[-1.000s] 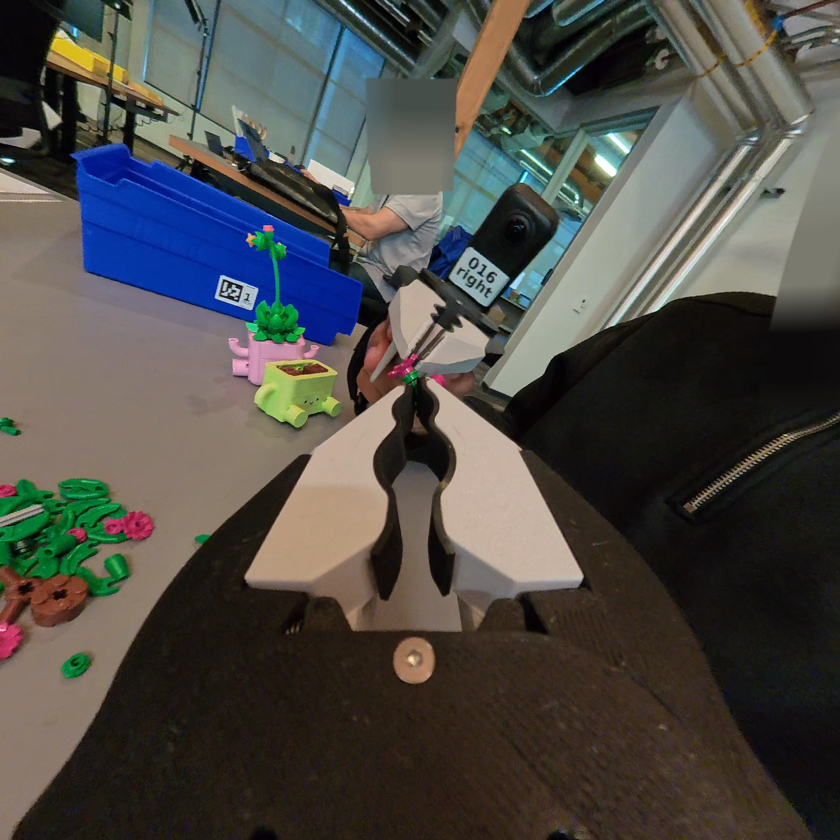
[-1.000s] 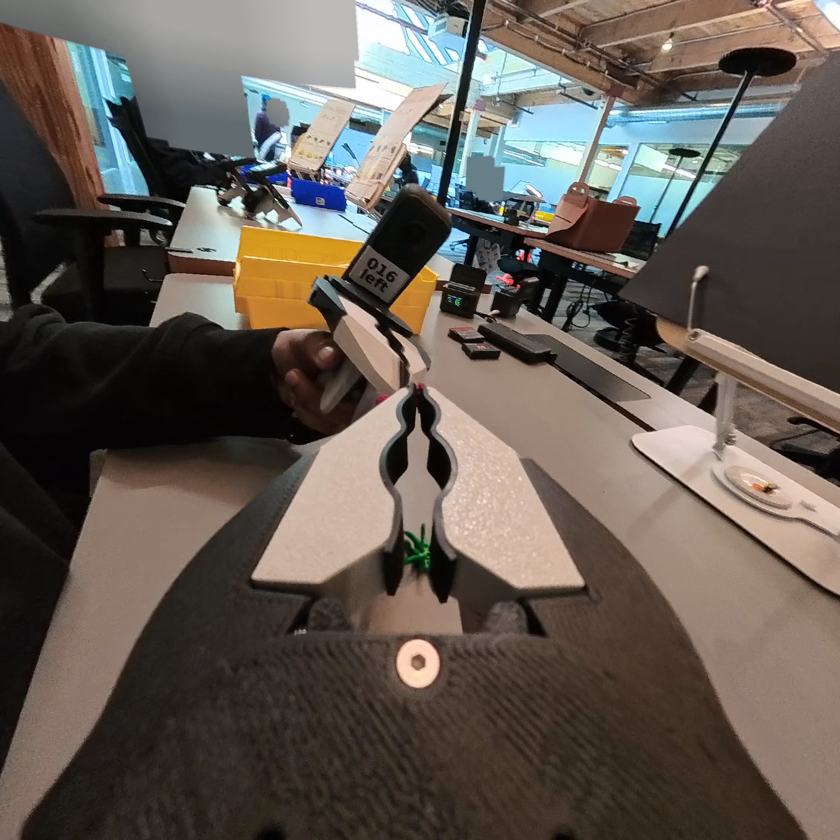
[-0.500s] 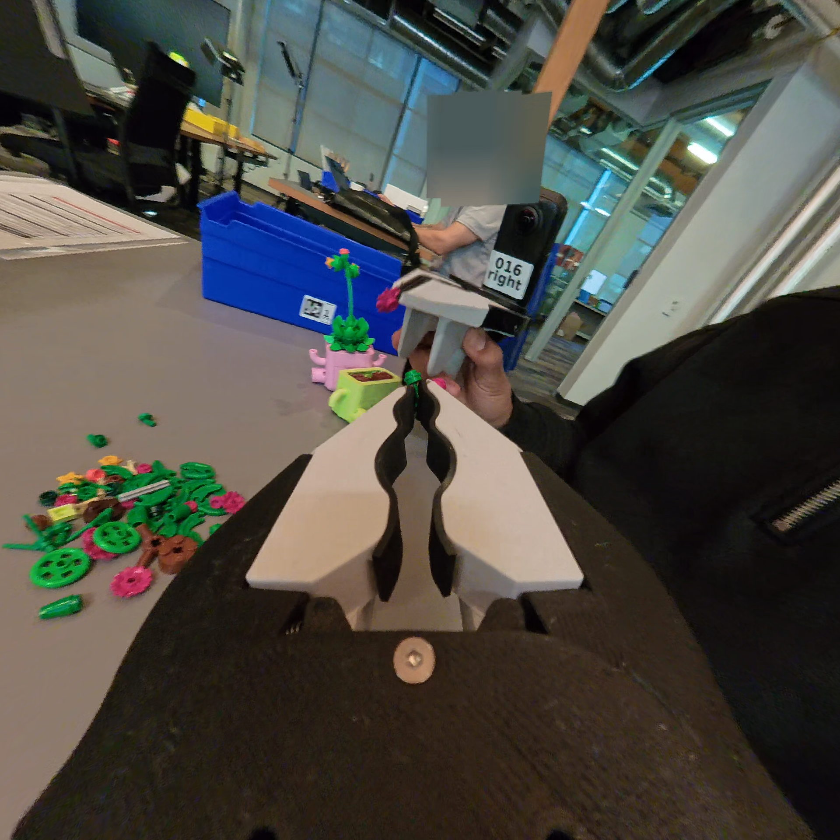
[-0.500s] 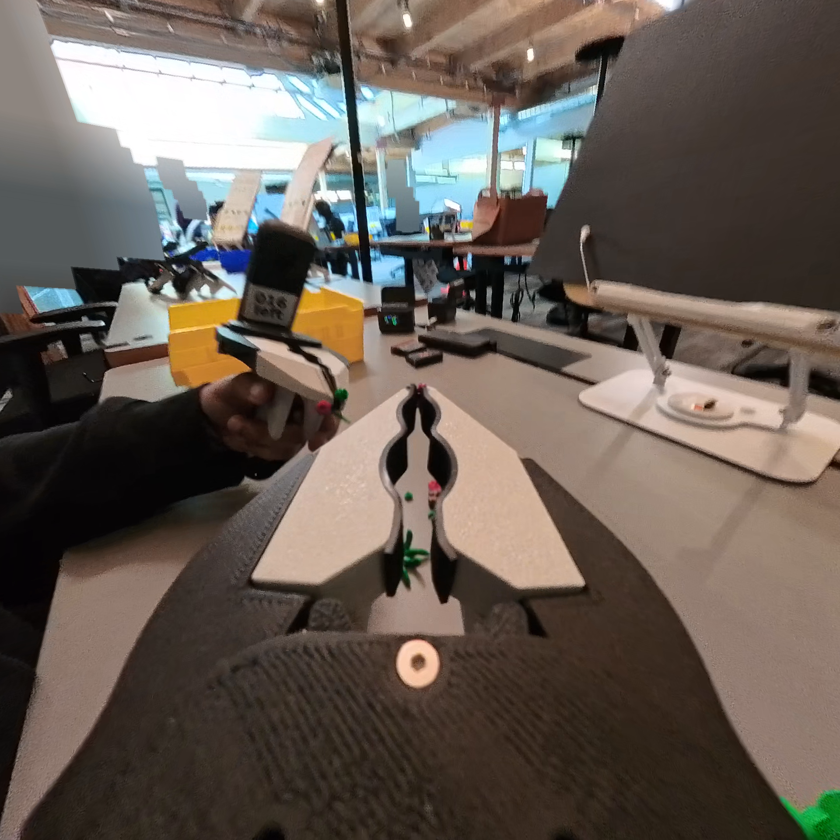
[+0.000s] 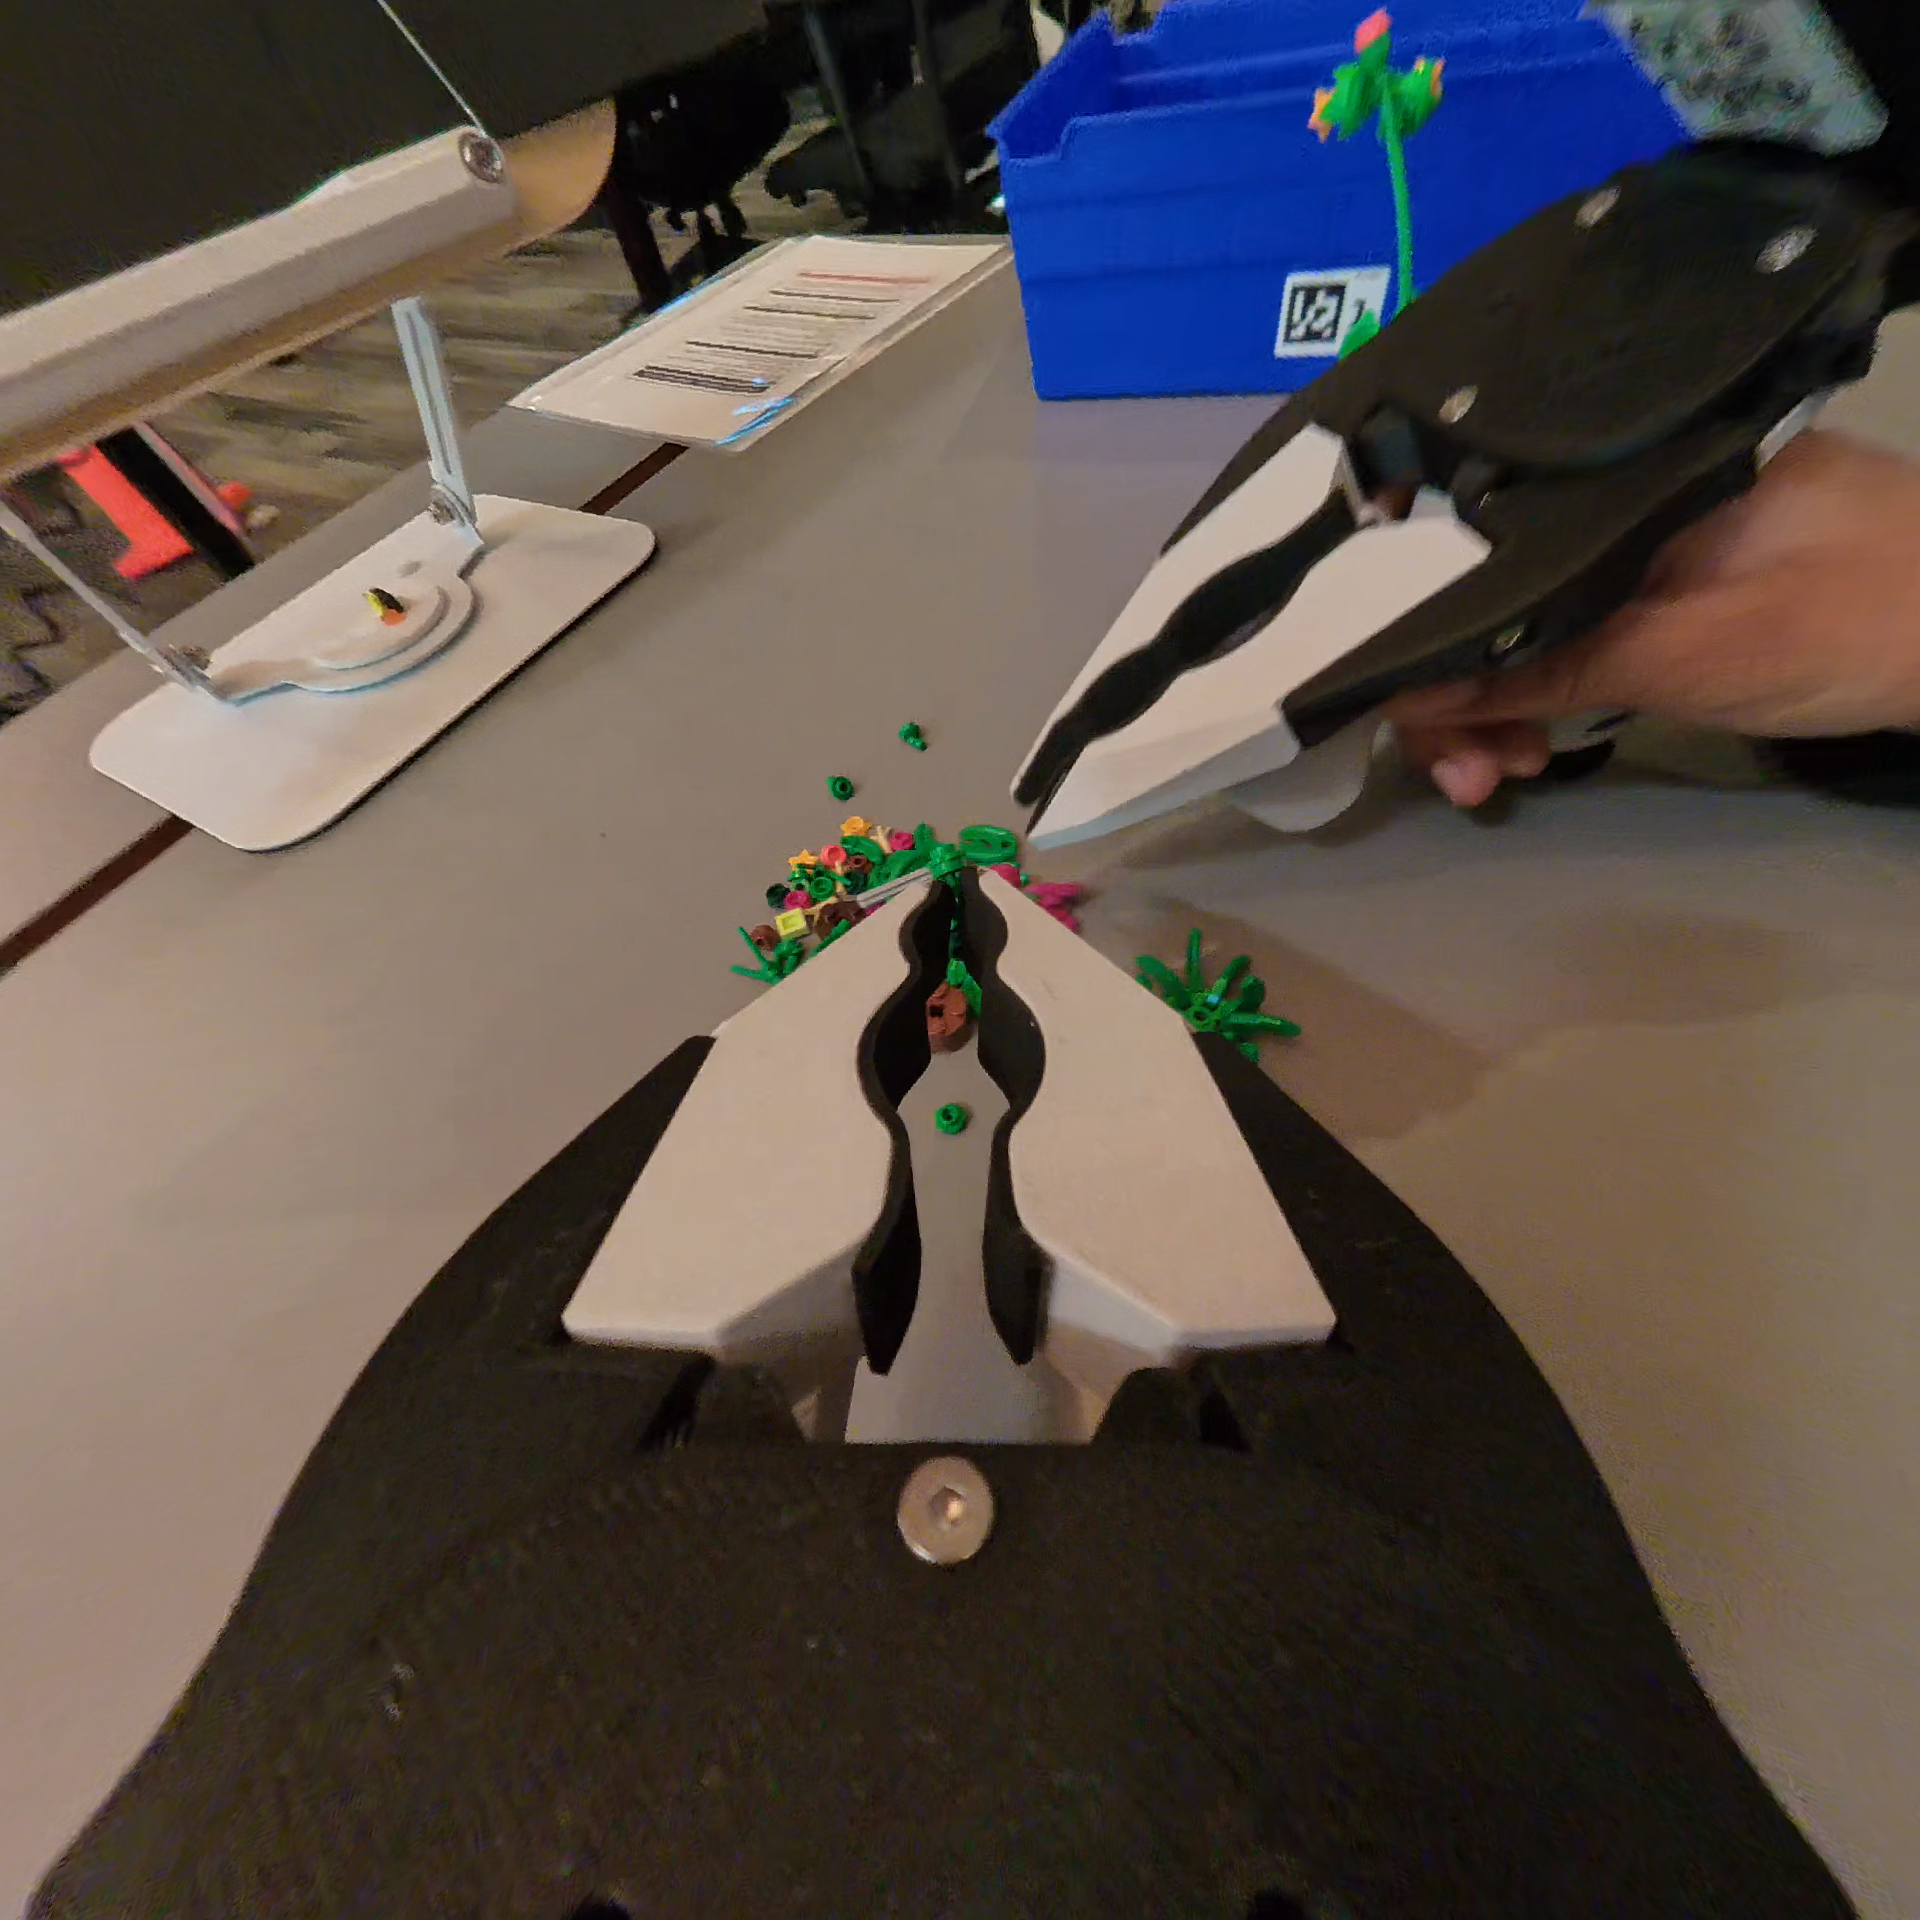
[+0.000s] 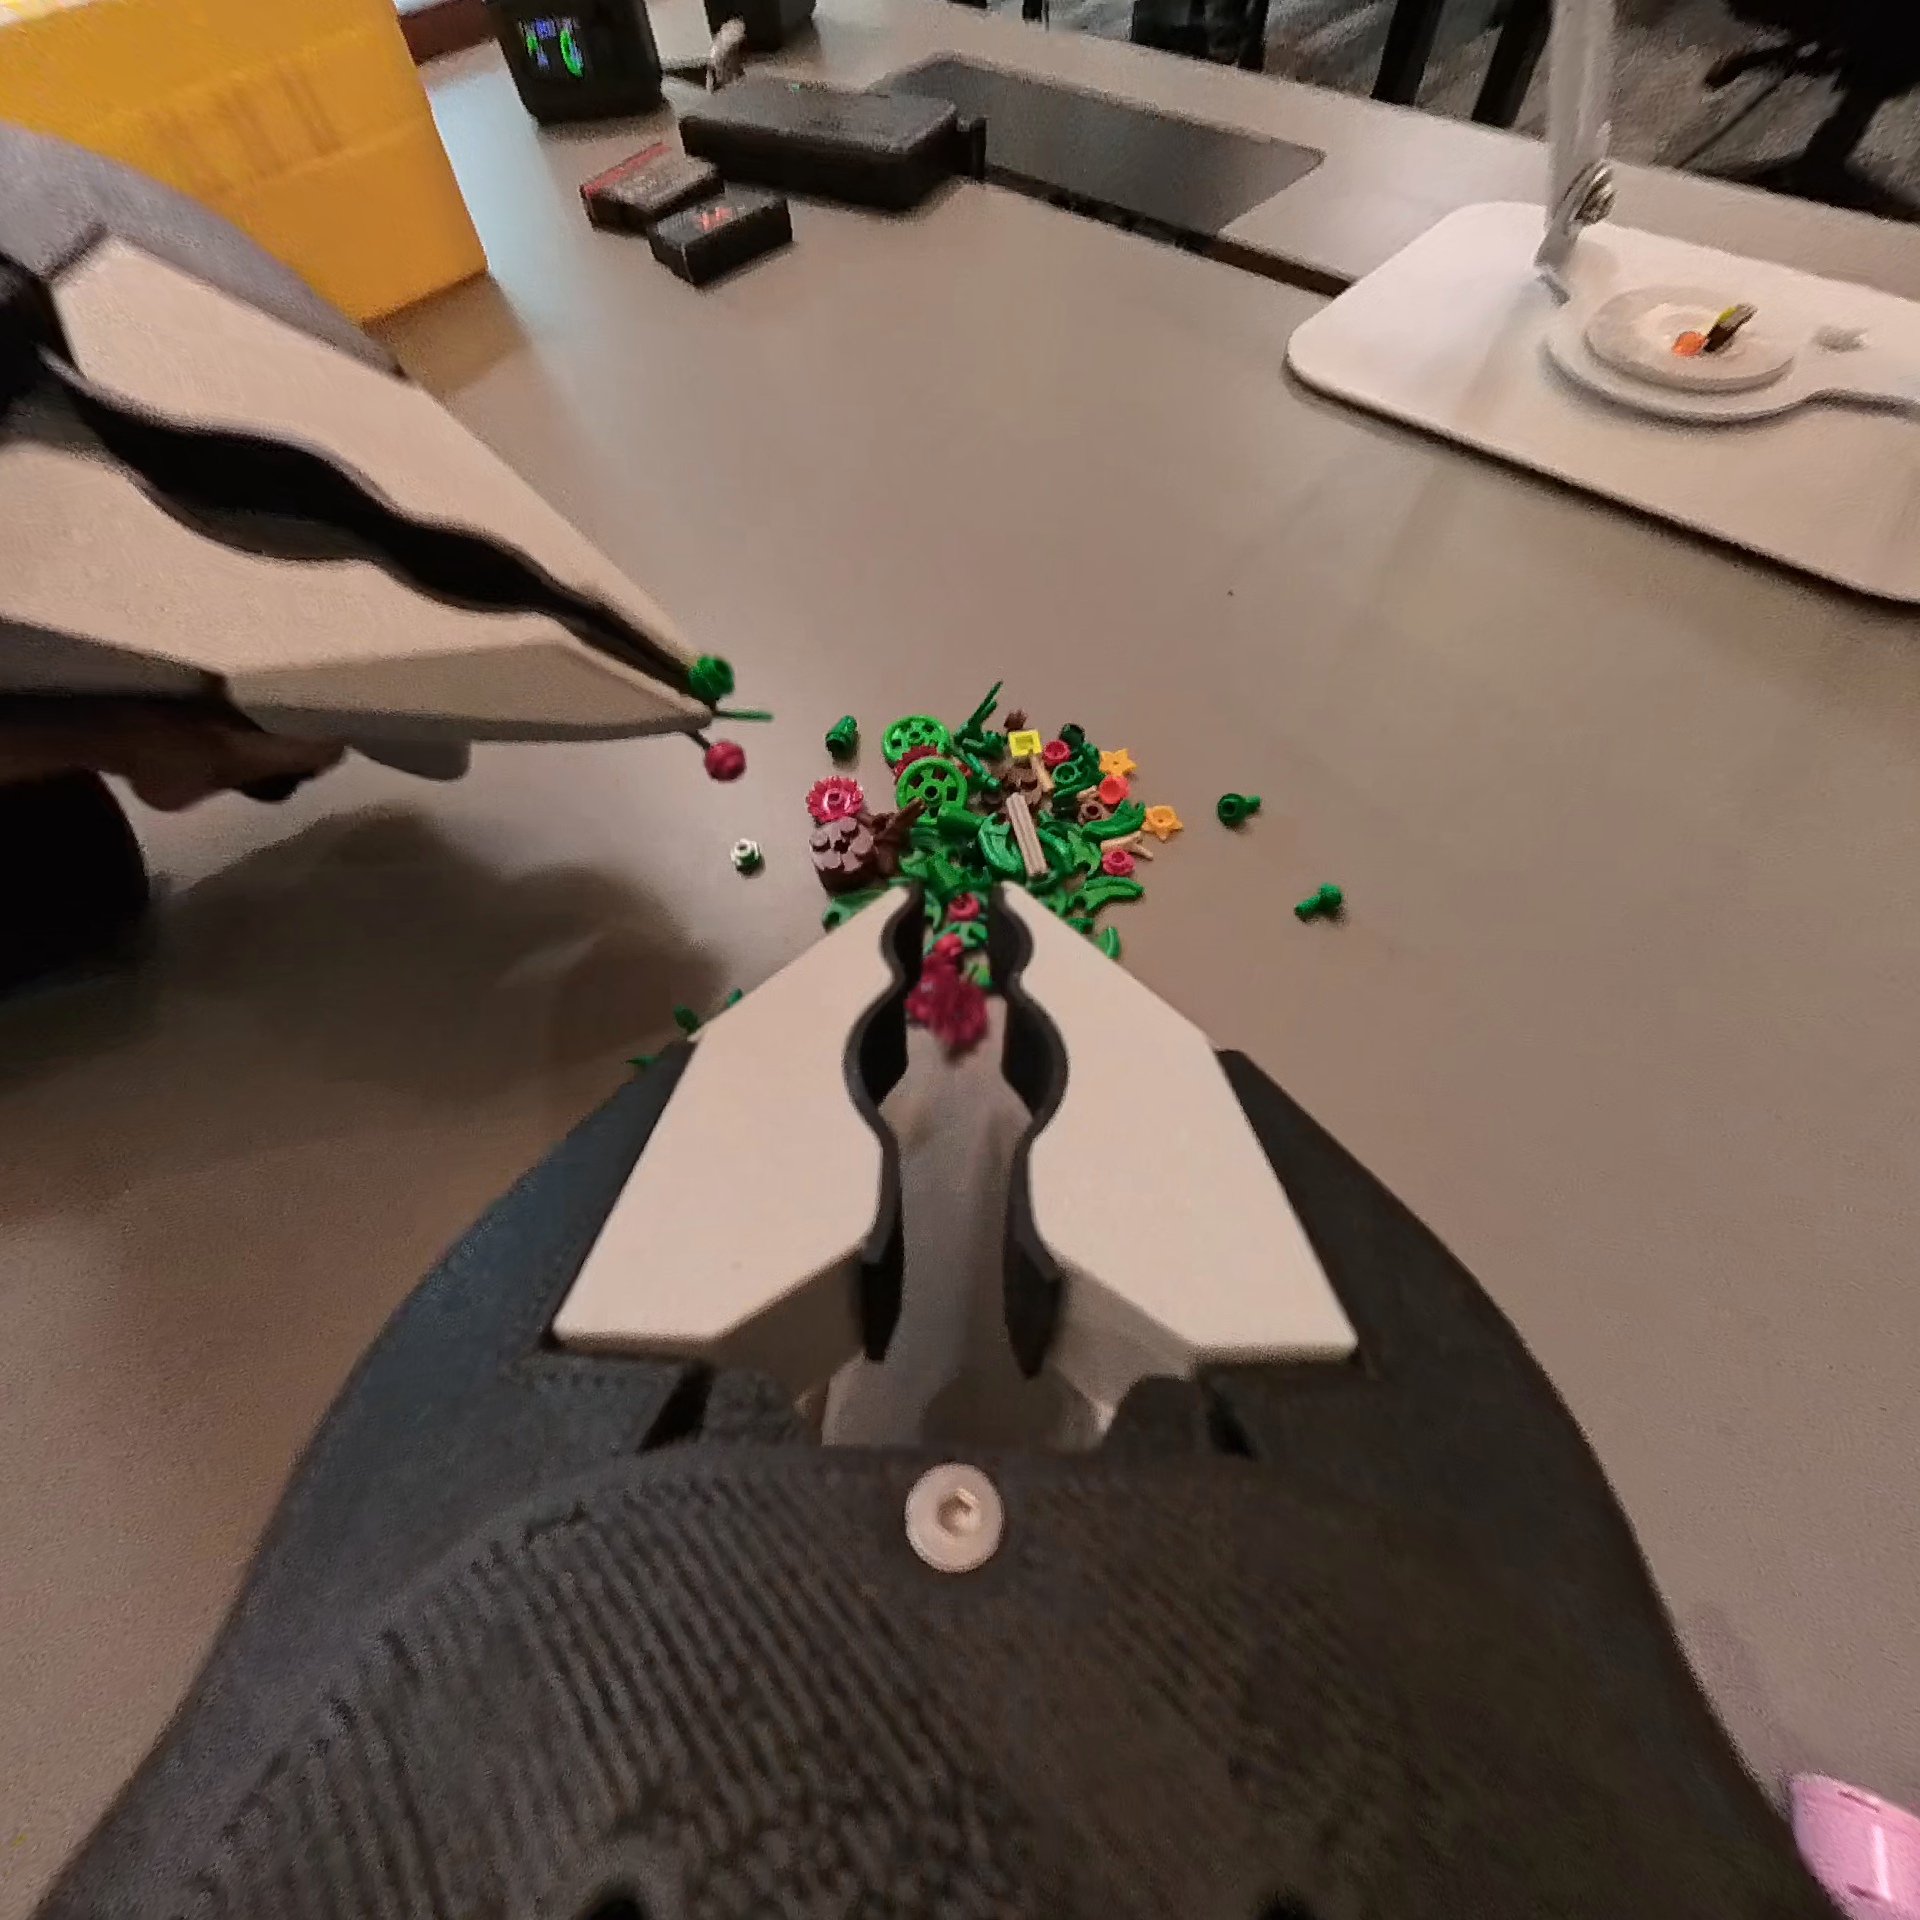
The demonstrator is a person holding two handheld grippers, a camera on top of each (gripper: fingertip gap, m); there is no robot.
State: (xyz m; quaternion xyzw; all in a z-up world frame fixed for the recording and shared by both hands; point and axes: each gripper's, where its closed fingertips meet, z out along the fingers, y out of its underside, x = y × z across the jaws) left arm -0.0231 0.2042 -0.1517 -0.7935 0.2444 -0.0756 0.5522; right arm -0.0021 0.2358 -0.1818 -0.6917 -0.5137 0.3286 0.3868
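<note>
Green stem piece (image 6: pixel 711 677) pinched at left hand-held gripper (image 6: pixel 701 698) tip

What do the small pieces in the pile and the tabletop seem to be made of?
Pile of small pieces: likely moulded hard plastic, glossy, in saturated greens, pinks and browns with crisp studs and gear-like shapes. Tabletop: smooth matte grey, probably laminate; soft reflections, no visible grain.

Left claw (image 6: pixel 698 698) pinching small green stem piece (image 6: pixel 711 677), above brick pile (image 6: pixel 997 821)
</note>
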